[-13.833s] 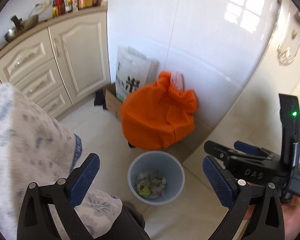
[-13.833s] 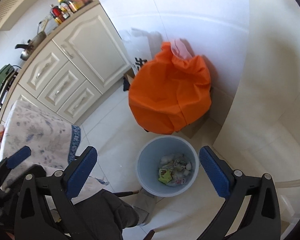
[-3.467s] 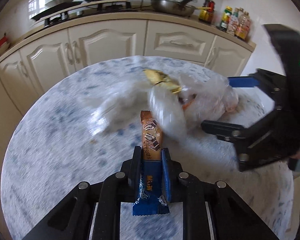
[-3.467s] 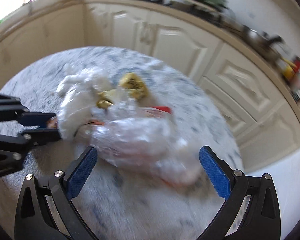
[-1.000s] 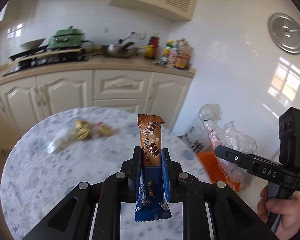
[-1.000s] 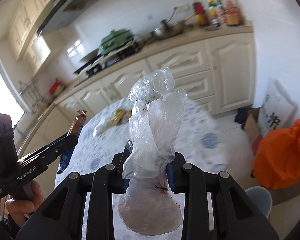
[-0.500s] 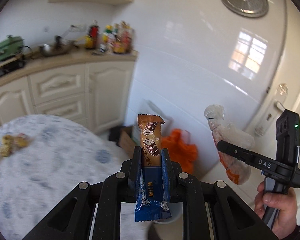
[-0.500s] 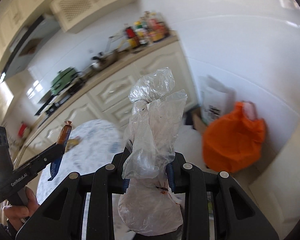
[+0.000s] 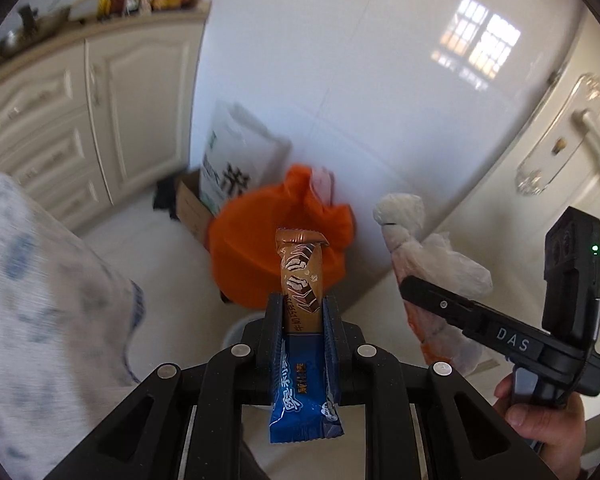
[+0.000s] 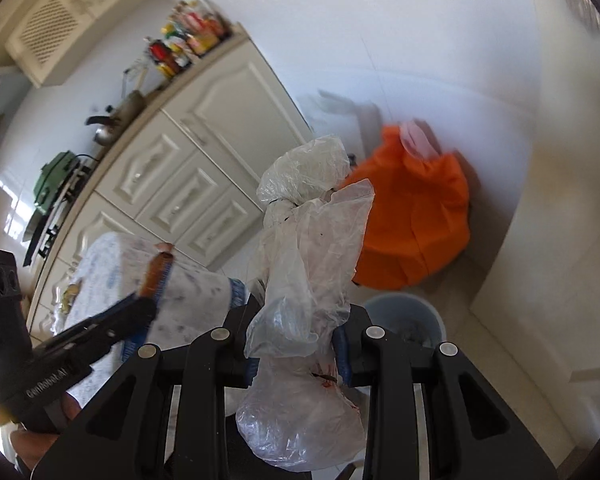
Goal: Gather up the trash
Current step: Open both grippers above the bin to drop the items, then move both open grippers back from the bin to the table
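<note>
beside a bulging orange bag [image 10: 414, 220] on the kitchen floor and above a grey bin [image 10: 408, 316], the right gripper [image 10: 296, 354] clenches a knotted clear plastic bag [image 10: 304, 264] while the left gripper [image 9: 302, 320] pinches a brown-and-blue snack wrapper [image 9: 302, 280] upright between its pads.

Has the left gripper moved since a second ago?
Yes. The left gripper, shut on the snack wrapper, swung from facing the table toward the orange bag.

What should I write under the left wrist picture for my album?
Left tool pinching a snack wrapper, right tool holding a clear plastic bag, both above the blue bin beside an orange bag.
</note>
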